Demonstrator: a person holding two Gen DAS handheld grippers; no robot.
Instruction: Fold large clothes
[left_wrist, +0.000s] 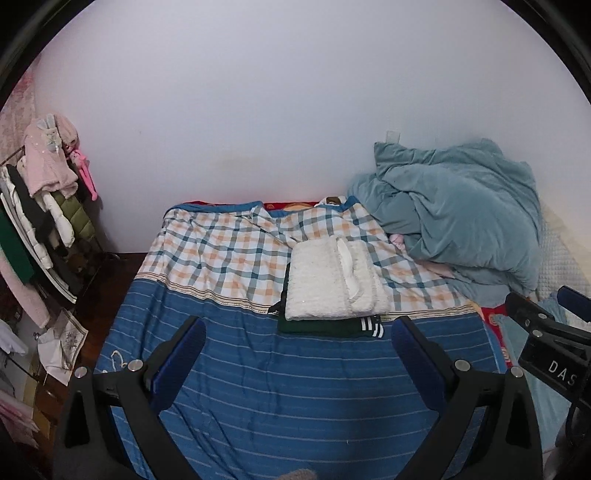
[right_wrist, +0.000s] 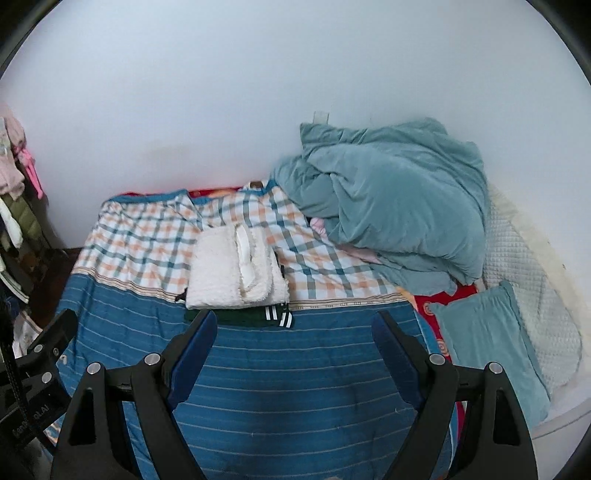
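A folded white fleece garment (left_wrist: 332, 277) lies on the bed on top of a folded dark green garment with white stripes (left_wrist: 332, 326). The pile also shows in the right wrist view, white (right_wrist: 232, 273) over green (right_wrist: 258, 316). My left gripper (left_wrist: 298, 326) is open and empty, held above the blue striped sheet (left_wrist: 258, 387) in front of the pile. My right gripper (right_wrist: 294, 320) is open and empty, held to the right of the left one. Its body (left_wrist: 546, 339) shows at the right edge of the left wrist view.
A crumpled teal duvet (right_wrist: 388, 206) is heaped at the back right against the white wall. A teal pillow (right_wrist: 484, 339) and a white quilted cover (right_wrist: 524, 266) lie at the right. A clothes rack (left_wrist: 40, 206) with hanging garments stands left of the bed.
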